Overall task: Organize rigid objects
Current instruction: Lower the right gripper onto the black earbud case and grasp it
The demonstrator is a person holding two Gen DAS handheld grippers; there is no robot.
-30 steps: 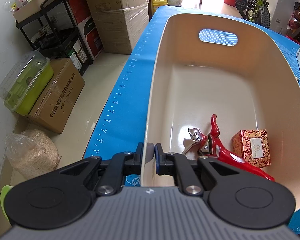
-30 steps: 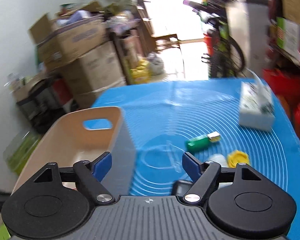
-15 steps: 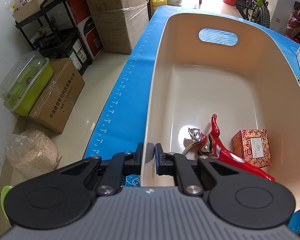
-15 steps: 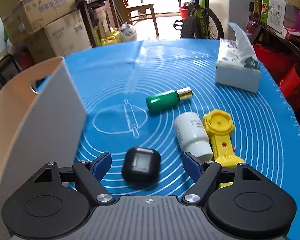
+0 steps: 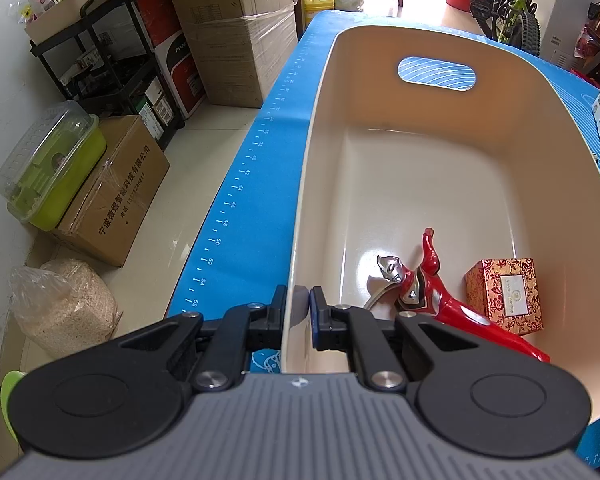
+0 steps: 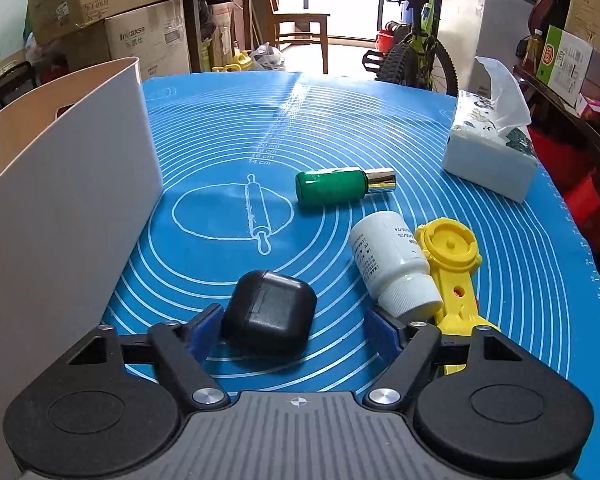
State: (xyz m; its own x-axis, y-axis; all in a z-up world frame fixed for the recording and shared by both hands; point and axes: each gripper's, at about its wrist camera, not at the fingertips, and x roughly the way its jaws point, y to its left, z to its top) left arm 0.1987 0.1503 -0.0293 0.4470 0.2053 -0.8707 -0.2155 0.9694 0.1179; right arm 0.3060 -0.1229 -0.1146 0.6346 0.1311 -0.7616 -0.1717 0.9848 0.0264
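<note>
Glossy beige bin (image 5: 320, 184) wall is sitting pinched in L gripper (image 5: 298, 312). R gripper (image 6: 296, 330), spread wide, is straddling rounded matte-black case (image 6: 270, 316) lying on ringed blue tabletop (image 6: 220, 128), beside smooth white bottle (image 6: 392, 264).

A tissue box (image 6: 490, 152) sits on a blue baking mat (image 6: 228, 120); cardboard boxes (image 5: 236, 36), a bicycle (image 6: 414, 60) and a wooden chair (image 6: 300, 36) crowd the room behind.
</note>
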